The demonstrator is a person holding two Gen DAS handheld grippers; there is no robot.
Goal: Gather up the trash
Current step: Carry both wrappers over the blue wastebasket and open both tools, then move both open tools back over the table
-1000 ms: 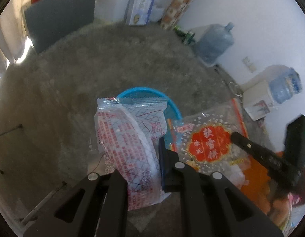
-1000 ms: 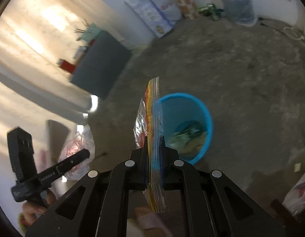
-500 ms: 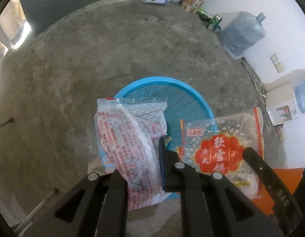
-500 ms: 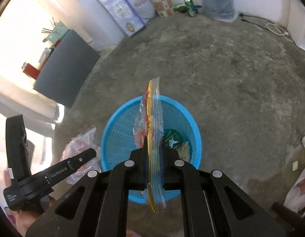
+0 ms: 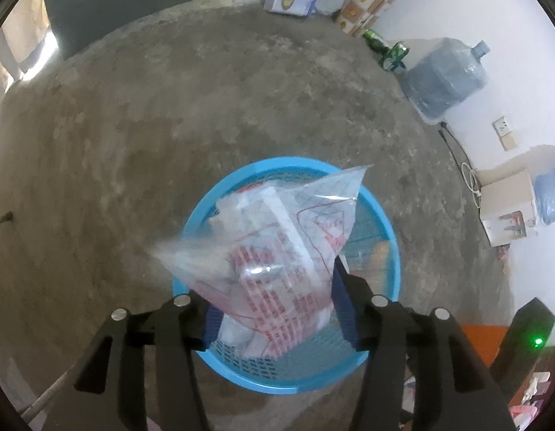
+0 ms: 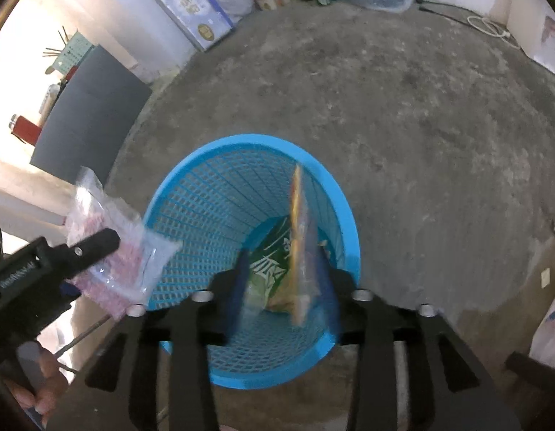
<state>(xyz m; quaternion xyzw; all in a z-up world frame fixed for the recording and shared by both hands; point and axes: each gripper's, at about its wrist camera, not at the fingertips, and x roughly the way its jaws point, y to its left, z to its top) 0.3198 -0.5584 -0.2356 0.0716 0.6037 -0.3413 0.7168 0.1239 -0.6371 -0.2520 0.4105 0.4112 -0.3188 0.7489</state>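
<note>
Both pairs of fingers spread wide over the blue basket on the concrete floor, nothing clamped: left gripper framing the red-printed clear wrapper, loose and blurred above the rim, right gripper framing the orange-edged packet, already inside the mesh above a green wrapper. Best kept centred above the opening and parted until each piece drops below the rim, since the clear wrapper overhangs the near-left edge. Packet edge-on, long axis running away from the camera; wrapper's long axis slanting up-right.
</note>
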